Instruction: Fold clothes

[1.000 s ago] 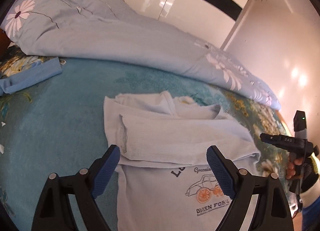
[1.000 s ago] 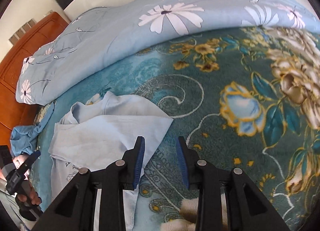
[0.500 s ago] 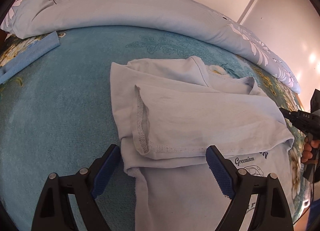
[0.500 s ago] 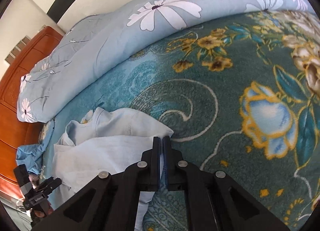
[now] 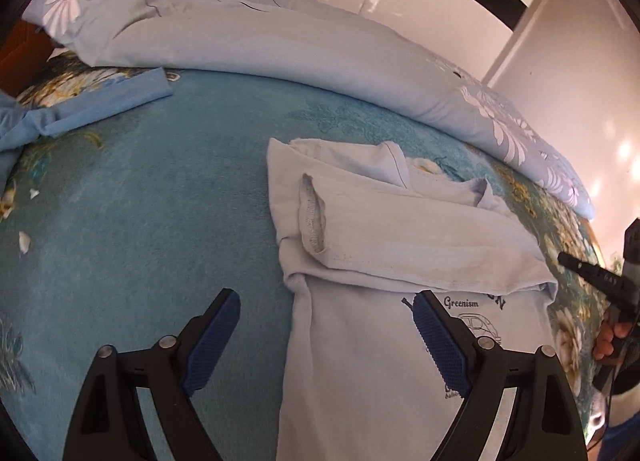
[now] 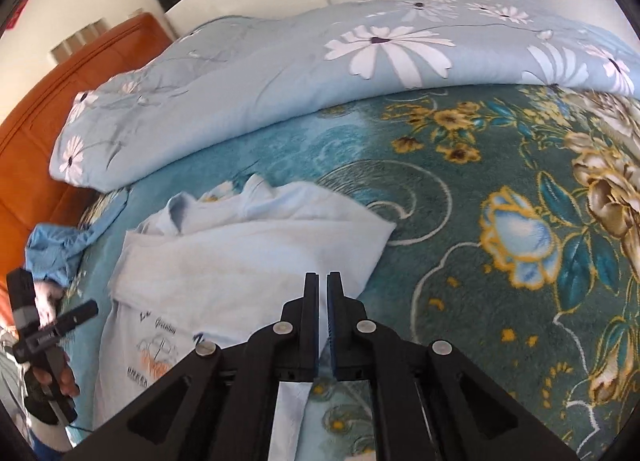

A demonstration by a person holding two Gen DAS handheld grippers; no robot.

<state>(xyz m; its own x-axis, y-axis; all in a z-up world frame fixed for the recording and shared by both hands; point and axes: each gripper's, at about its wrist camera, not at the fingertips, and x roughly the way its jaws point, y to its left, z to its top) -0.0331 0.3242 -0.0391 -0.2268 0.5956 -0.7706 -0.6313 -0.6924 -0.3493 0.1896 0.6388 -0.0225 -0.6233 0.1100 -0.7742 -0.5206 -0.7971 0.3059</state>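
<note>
T-shirt point(image 5: 400, 261): lies on blanket point(image 5: 140, 221), sleeves folded across chest. Duvet point(image 5: 260, 33): behind it, along blanket's far edge. Second garment point(image 5: 80, 109): far left, at duvet's foot, well apart from T-shirt.

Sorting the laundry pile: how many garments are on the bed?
2: a pale printed T-shirt mid-blanket, partly folded, and a crumpled blue garment at the far-left edge. Others may be hidden under the duvet.

One pale T-shirt point(image 5: 400, 245), one blue garment point(image 5: 80, 109), two hand-held grippers
</note>
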